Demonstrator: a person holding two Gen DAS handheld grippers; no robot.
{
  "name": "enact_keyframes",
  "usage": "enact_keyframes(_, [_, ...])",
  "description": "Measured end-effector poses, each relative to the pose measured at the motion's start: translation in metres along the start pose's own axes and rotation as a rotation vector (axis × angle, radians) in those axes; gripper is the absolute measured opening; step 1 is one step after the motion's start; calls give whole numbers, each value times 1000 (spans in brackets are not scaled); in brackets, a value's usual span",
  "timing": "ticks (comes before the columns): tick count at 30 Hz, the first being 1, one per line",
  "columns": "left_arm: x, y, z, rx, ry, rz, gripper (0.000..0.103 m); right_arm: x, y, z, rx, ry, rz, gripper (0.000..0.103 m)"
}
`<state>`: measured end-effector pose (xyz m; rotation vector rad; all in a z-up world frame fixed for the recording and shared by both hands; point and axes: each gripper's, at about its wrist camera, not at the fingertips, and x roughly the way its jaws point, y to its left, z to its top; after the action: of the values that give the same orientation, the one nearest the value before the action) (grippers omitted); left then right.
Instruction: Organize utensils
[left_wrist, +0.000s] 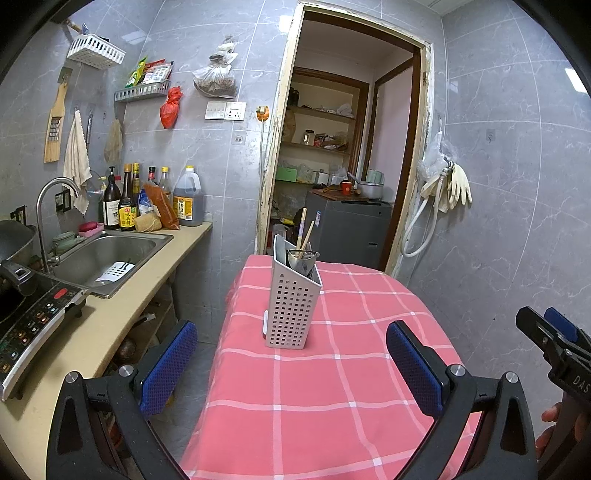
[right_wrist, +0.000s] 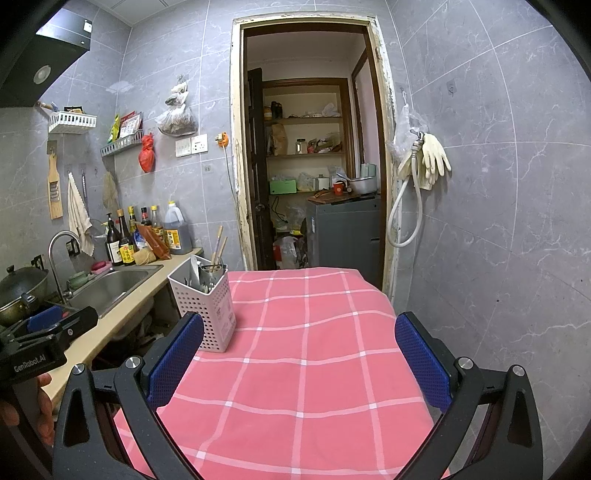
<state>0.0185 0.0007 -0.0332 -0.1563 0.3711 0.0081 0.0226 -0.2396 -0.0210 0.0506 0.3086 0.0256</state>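
A white perforated utensil holder (left_wrist: 291, 299) stands upright on the pink checked tablecloth (left_wrist: 332, 369). It holds wooden chopsticks (left_wrist: 305, 233) and metal utensils (left_wrist: 301, 260). My left gripper (left_wrist: 291, 365) hovers open just in front of the holder, nothing between its blue pads. In the right wrist view the same holder (right_wrist: 207, 302) stands at the table's left edge, beyond my left fingertip. My right gripper (right_wrist: 299, 358) is open over bare tablecloth (right_wrist: 306, 350) and holds nothing. The right gripper also shows at the right edge (left_wrist: 554, 339) of the left wrist view.
A counter (left_wrist: 122, 302) runs along the left with a steel sink (left_wrist: 107, 254), faucet (left_wrist: 51, 206), sauce bottles (left_wrist: 147, 203) and an induction cooker (left_wrist: 29, 317). An open doorway (right_wrist: 314, 166) lies beyond the table. Rubber gloves (right_wrist: 432, 155) hang on the right wall.
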Motion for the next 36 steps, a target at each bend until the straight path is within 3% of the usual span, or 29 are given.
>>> enact_keyframes(36, [0,18,5,-17,13,12,103,0,13,-3,-5,8,7,102])
